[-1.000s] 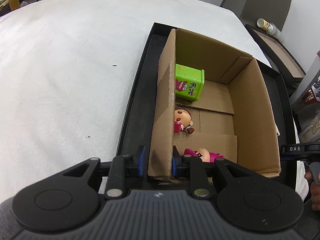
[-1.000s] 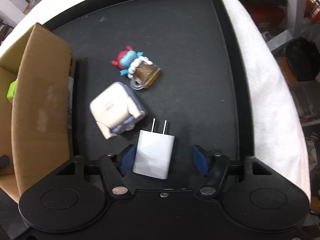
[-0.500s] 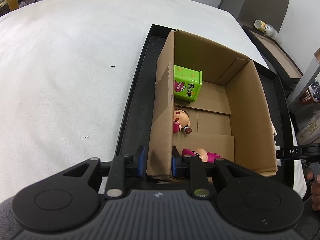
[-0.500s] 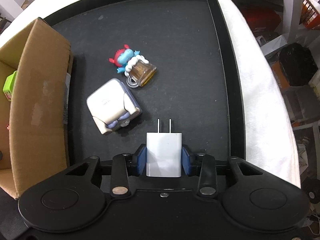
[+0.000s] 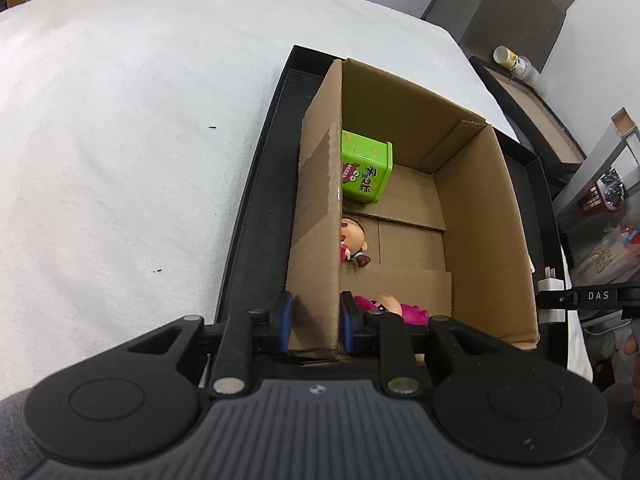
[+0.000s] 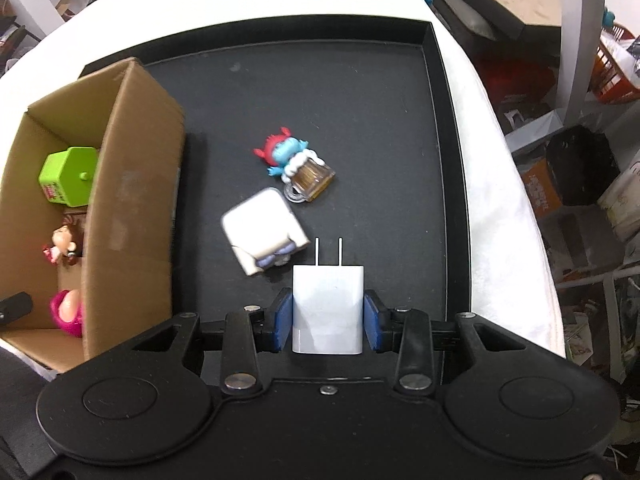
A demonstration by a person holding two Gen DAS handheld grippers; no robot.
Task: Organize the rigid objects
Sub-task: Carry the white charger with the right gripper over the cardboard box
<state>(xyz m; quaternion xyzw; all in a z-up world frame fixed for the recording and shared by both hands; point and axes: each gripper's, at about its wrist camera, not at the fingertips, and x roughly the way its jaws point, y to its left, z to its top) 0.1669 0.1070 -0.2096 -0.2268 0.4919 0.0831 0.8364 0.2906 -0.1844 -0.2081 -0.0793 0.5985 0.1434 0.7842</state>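
Observation:
My left gripper is shut on the left wall of the open cardboard box, which stands in the black tray. Inside lie a green toy box, a small doll and a pink figure. My right gripper is shut on a white two-prong charger, lifted above the tray floor. On the tray lie a white cube-shaped item and a blue-and-red figure with an amber mug. The box is at the left.
The tray sits on a white cloth-covered table. Past the table's right edge there are shelves and clutter. My right gripper with the charger shows at the right edge of the left wrist view.
My right gripper closed on the charger and lifted it; the view rose so the box interior now shows. My left gripper kept its grip on the box wall.

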